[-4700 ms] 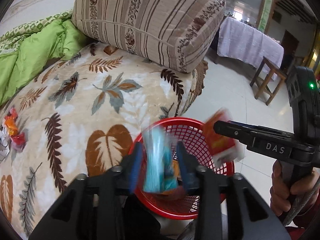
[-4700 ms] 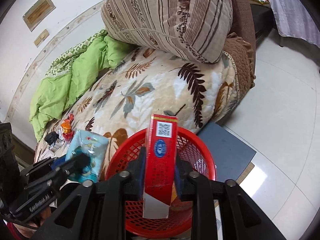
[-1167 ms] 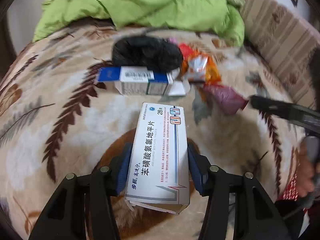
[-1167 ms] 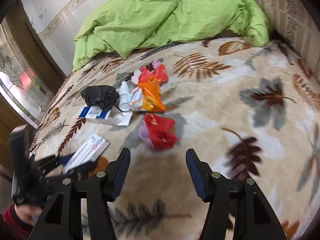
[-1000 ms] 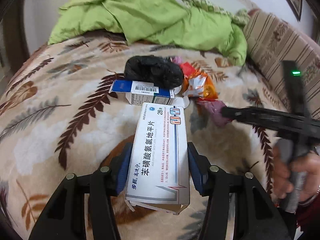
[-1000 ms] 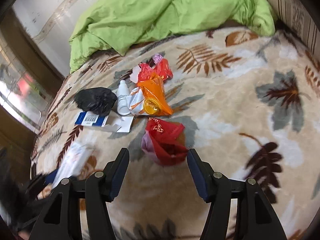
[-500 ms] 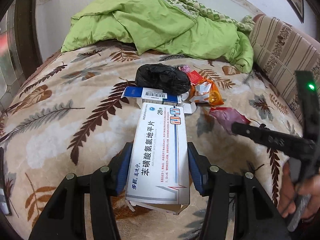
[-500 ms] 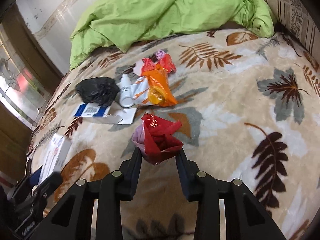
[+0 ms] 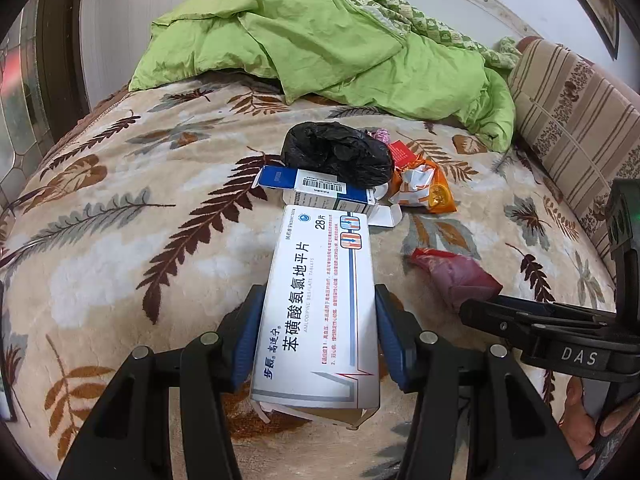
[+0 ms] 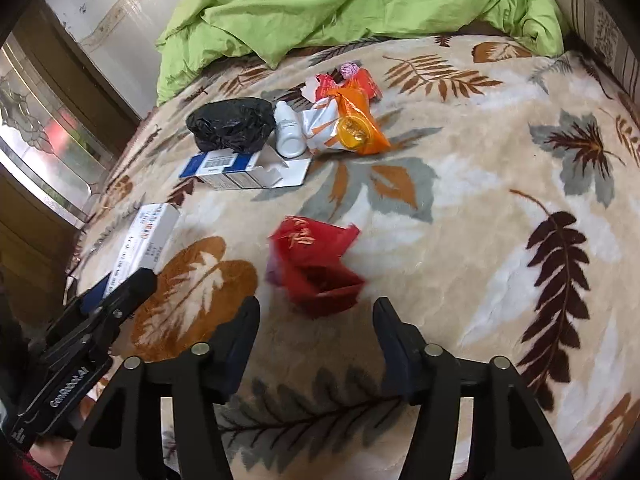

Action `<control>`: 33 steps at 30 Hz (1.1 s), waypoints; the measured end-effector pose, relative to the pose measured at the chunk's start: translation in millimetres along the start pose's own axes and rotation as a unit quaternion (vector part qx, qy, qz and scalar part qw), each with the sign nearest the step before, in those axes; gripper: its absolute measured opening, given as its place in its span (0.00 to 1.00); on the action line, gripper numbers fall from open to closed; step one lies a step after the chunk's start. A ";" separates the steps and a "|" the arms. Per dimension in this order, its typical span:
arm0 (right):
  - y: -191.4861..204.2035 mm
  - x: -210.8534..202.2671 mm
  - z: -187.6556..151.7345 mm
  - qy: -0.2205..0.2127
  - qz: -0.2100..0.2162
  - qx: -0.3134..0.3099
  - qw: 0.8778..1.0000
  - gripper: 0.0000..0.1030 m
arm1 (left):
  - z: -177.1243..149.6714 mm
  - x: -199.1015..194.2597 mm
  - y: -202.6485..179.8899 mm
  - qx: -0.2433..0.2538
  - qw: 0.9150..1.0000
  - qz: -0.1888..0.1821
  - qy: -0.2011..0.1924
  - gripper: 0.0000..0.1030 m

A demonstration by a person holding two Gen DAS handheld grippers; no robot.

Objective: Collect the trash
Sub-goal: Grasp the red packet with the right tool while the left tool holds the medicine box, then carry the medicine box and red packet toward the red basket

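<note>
Though pinched around the red wrapper half a second ago, now spread wide at the right gripper, with nothing between the fingers. Wrapper down on the bed, just ahead of the fingertips, crumpled and motion-blurred. Probably slipped or let go, so counts as not picked up: needs a fresh grasp before any trip to a bin. No bin visible in either view.

No such change at the left gripper: still pressed against both long sides of the white pill box, held clear above the blanket and pointing toward the pile.

Counted across both views:
- One white pill box, in the left fingers.
- One blue-and-white carton, flap open, lying on the bed.
- One black plastic bag, bunched, touching the carton's far side.
- One small white bottle, on its side between bag and orange packet.
- One orange packet.
- One red packet behind it, perhaps two; hard to separate.
- One pink scrap at the far edge of the pile.
- One red wrapper, loose.

Roughly eight pieces, only one in hand, seven on the bed.
</note>
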State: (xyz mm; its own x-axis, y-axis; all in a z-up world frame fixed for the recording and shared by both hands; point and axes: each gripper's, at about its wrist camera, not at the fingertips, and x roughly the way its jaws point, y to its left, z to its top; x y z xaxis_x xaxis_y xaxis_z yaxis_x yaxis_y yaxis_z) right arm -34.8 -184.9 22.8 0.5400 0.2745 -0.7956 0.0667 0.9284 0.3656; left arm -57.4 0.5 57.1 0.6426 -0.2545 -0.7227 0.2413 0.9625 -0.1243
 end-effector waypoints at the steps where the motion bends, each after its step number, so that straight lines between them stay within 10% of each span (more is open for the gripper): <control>1: 1.6 0.3 0.0 -0.001 -0.003 -0.002 1.000 0.63 | 0.1 0.0 0.1 0.000 1.000 0.000 0.000 0.51; 13: -9.4 9.5 12.4 -0.026 0.000 0.047 0.999 0.63 | -1.9 -4.6 -4.5 0.009 1.000 0.009 -0.011 0.51; 20: 0.8 1.5 6.4 -0.050 -0.013 0.015 0.999 0.25 | -5.1 -10.1 -10.3 0.016 1.000 0.015 -0.019 0.51; 33: 23.9 -52.7 -18.8 -0.156 -0.043 -0.028 0.986 0.18 | -8.4 -17.7 -14.9 0.023 0.998 0.042 -0.042 0.51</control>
State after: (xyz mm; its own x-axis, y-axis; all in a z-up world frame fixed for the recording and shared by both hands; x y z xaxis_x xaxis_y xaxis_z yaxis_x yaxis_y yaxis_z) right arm -77.4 -172.5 64.4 0.7663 0.1121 -0.6327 0.0815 0.9597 0.2688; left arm -78.4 -8.5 66.1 0.7196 -0.1824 -0.6700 0.2167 0.9757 -0.0329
